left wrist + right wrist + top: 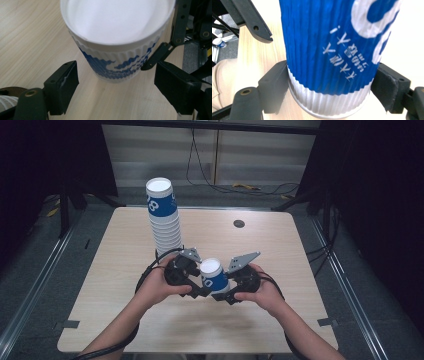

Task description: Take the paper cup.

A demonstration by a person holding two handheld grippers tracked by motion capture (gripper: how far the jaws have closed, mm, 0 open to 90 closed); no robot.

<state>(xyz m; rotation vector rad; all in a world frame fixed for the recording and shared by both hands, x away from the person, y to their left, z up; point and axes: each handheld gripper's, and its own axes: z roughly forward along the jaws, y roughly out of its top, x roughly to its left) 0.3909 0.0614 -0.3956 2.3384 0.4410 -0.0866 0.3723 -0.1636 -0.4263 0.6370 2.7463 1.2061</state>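
Note:
A blue and white ribbed paper cup (214,277) hangs tilted over the table's middle, closed white end up. My right gripper (222,294) comes in from the right and is shut on it; in the right gripper view its pads (274,87) clamp the white band by the cup's (329,50) rim. My left gripper (197,287) reaches in from the left. In the left gripper view its jaws stand open on either side of the cup's (117,25) closed end, with gaps at both pads (66,83). A tall stack of matching cups (164,220) stands behind the hands.
The wooden table (125,320) has a round black cable hole (239,224) at the back right. Dark stands and curtains flank it, and cables (240,186) lie on the floor beyond the far edge. Metal rails run along both sides.

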